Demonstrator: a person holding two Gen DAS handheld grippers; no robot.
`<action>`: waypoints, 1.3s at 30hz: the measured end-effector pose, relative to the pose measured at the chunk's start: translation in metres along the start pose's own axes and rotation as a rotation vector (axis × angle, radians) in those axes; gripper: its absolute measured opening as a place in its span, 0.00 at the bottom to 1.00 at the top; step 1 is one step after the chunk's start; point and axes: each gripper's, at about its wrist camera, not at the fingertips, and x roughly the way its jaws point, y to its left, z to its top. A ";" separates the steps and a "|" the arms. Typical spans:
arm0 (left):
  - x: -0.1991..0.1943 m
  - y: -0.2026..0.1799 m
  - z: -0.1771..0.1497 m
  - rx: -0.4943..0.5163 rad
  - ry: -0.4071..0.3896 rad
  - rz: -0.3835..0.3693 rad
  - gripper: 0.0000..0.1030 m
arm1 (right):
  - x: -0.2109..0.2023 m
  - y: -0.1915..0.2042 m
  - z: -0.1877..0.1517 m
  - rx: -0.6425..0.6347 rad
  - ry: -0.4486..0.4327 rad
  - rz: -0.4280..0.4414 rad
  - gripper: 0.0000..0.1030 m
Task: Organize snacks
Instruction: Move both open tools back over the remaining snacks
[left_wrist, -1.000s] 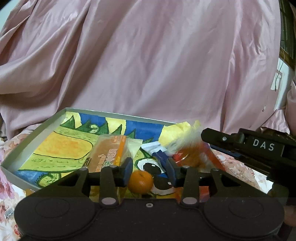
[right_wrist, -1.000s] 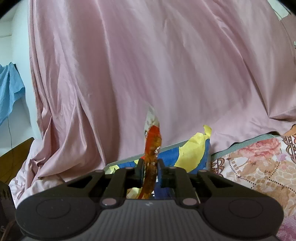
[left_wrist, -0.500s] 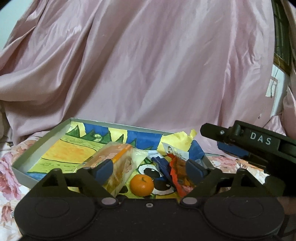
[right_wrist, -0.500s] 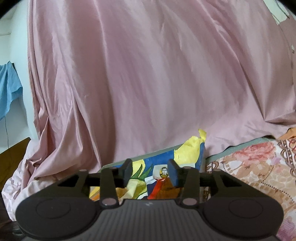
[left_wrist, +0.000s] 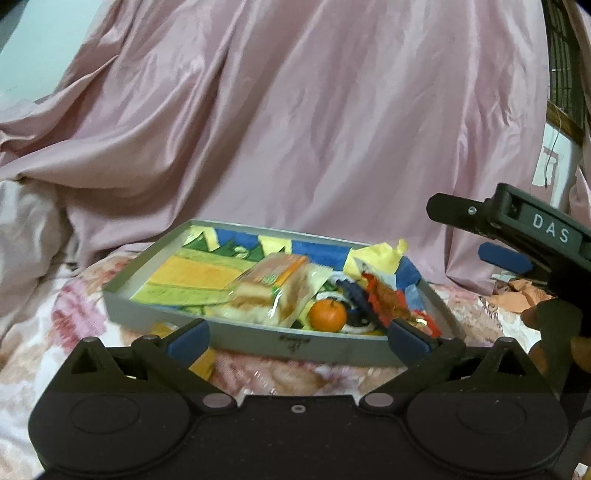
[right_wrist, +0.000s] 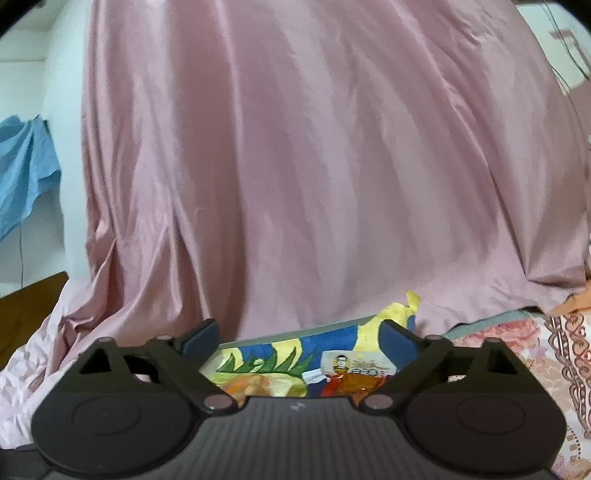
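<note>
Both grippers are opening with nothing between their jaws: the left gripper (left_wrist: 297, 338) has let go of the orange (left_wrist: 327, 315) and drawn back, and the right gripper (right_wrist: 299, 341) has dropped the red snack packet (left_wrist: 388, 300) it pinched a second ago. Both snacks now lie in the grey tray (left_wrist: 295, 343), beside a wrapped cake (left_wrist: 269, 291), just ahead of the left fingers and below the right ones. That placing step looks done.

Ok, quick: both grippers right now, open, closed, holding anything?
Left gripper: jaws opening wide, nothing between them.
Right gripper: jaws opening wide, holding nothing; the red snack packet lies in the tray.
</note>
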 end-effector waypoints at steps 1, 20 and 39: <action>-0.005 0.002 -0.002 0.001 0.000 0.002 0.99 | -0.004 0.005 -0.001 -0.017 -0.003 0.002 0.99; -0.095 0.047 -0.055 0.091 0.069 -0.005 0.99 | -0.075 0.079 -0.042 -0.168 0.025 -0.008 1.00; -0.116 0.097 -0.089 0.044 0.163 0.029 0.99 | -0.115 0.138 -0.115 -0.399 0.333 -0.012 1.00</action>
